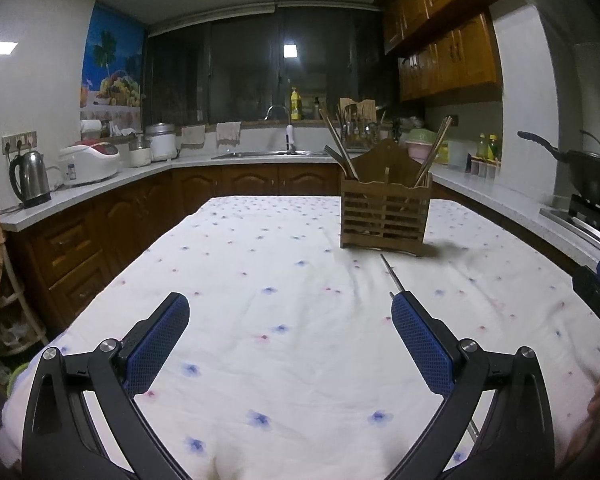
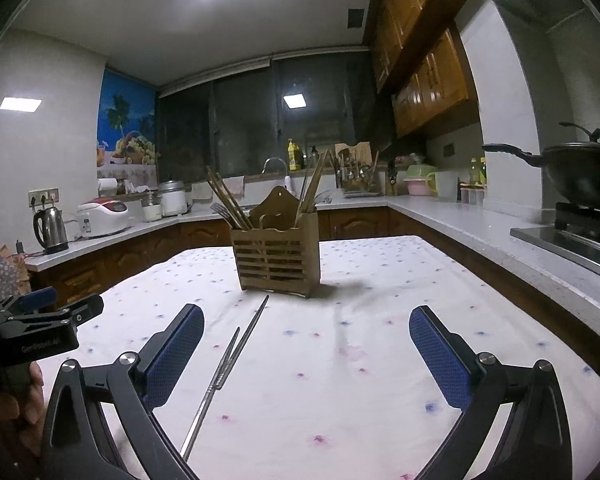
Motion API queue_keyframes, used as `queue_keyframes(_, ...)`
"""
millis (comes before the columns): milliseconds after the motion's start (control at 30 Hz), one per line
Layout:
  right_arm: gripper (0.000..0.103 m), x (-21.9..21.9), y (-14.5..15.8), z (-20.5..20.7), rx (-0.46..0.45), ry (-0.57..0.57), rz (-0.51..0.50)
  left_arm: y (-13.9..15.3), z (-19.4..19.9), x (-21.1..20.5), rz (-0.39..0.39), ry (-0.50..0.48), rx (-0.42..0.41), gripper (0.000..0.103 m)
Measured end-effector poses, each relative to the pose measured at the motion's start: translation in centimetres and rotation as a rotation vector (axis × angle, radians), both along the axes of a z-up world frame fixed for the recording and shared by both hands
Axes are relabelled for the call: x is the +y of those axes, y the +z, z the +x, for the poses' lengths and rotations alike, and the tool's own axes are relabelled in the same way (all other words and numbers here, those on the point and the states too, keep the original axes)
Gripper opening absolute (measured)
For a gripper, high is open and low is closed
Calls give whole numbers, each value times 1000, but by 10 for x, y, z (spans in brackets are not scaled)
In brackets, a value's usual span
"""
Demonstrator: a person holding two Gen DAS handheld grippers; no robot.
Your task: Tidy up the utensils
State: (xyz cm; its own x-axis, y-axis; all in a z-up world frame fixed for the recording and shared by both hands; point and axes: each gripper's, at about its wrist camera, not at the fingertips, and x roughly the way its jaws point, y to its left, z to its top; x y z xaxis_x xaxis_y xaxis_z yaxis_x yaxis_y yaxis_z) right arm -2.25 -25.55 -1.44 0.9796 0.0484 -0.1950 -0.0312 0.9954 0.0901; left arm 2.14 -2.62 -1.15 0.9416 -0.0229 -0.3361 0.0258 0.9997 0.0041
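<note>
A wooden slatted utensil holder (image 1: 385,216) stands on the table with chopsticks and forks in it; it also shows in the right wrist view (image 2: 276,258). A pair of metal chopsticks (image 2: 224,364) lies on the cloth in front of the holder, crossing each other, just right of my right gripper's left finger. Their far tip (image 1: 392,274) shows beyond my left gripper's right finger. My left gripper (image 1: 290,312) is open and empty above the cloth. My right gripper (image 2: 306,322) is open and empty, with the chopsticks lying below between its fingers.
The table carries a white flowered cloth (image 1: 260,280). Counters ring it: a kettle (image 1: 30,178) and rice cooker (image 1: 90,162) at the left, a sink (image 1: 268,154) at the back, a wok (image 2: 580,172) on a stove at the right. The left gripper shows at the left edge of the right wrist view (image 2: 40,320).
</note>
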Motion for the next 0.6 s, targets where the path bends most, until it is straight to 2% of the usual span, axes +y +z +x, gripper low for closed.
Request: queue_keyframes(600,103,-1,-1,1,3,-3,5,-1,-1,-5,21,-23,-9,103)
